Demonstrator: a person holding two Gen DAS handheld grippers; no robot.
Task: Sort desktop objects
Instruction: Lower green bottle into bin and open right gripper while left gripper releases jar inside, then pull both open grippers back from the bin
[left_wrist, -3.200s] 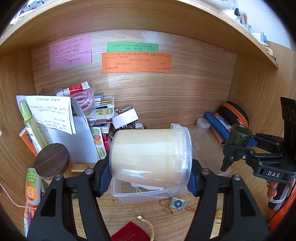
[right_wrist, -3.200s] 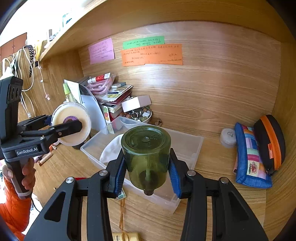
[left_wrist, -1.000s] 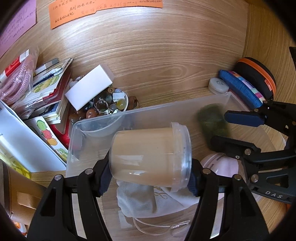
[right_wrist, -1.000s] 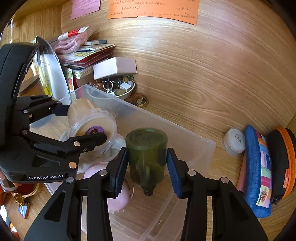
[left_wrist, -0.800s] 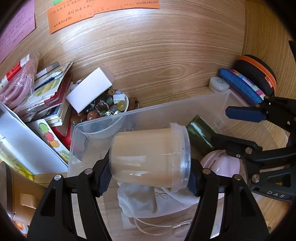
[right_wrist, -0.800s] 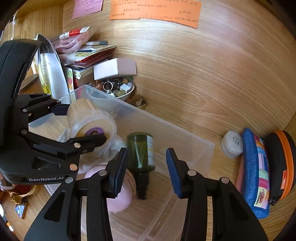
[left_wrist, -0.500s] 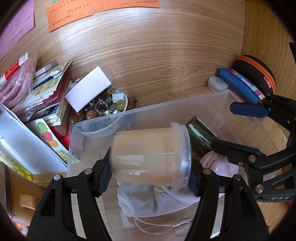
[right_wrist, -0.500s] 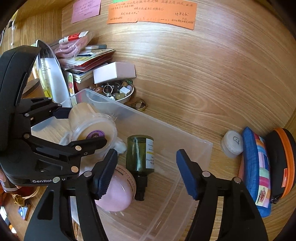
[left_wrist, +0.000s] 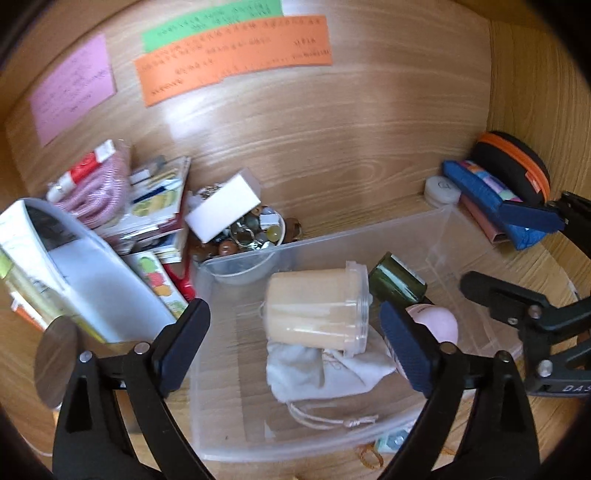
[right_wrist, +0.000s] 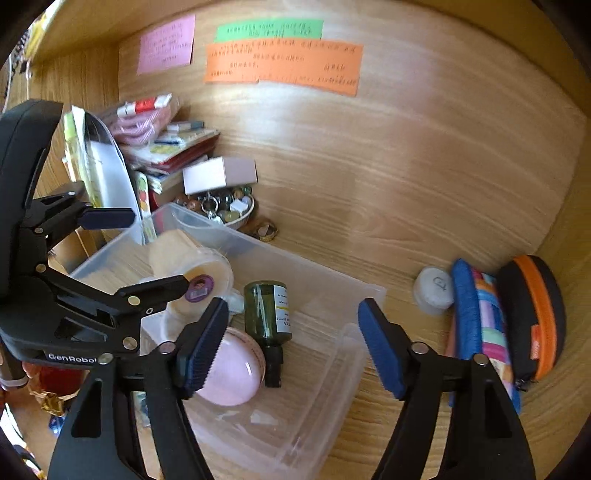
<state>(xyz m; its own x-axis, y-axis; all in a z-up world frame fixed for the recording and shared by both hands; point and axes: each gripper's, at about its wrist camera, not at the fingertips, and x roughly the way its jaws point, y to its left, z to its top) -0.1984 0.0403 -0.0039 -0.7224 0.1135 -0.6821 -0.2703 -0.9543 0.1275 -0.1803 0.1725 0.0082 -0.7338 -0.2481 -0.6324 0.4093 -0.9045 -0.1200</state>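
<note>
A clear plastic bin (left_wrist: 332, 236) (right_wrist: 325, 387) sits on the wooden desk. Inside it a cream lidded jar (left_wrist: 317, 310) (right_wrist: 192, 262) lies on its side on a white cloth pouch (left_wrist: 332, 369). Beside the jar lie a dark green bottle (left_wrist: 395, 282) (right_wrist: 267, 314) and a pink ball (left_wrist: 439, 323) (right_wrist: 232, 373). My left gripper (left_wrist: 295, 341) hangs above the jar, its jaws opening and the jar free between them. My right gripper (right_wrist: 291, 347) hovers over the bin to the right of the bottle, jaws opening, holding nothing.
A bowl of trinkets (left_wrist: 255, 232) with a white box (left_wrist: 223, 208) on it stands behind the bin. Books and a white file holder (left_wrist: 92, 280) crowd the left. A small white round case (right_wrist: 432, 290), a blue pouch (right_wrist: 480, 325) and a black-orange case (right_wrist: 532, 314) lie right.
The right gripper let go of the green bottle, which now lies in the bin. The left gripper opened off the cream jar, now resting on the pouch. Both grippers rose and pulled back.
</note>
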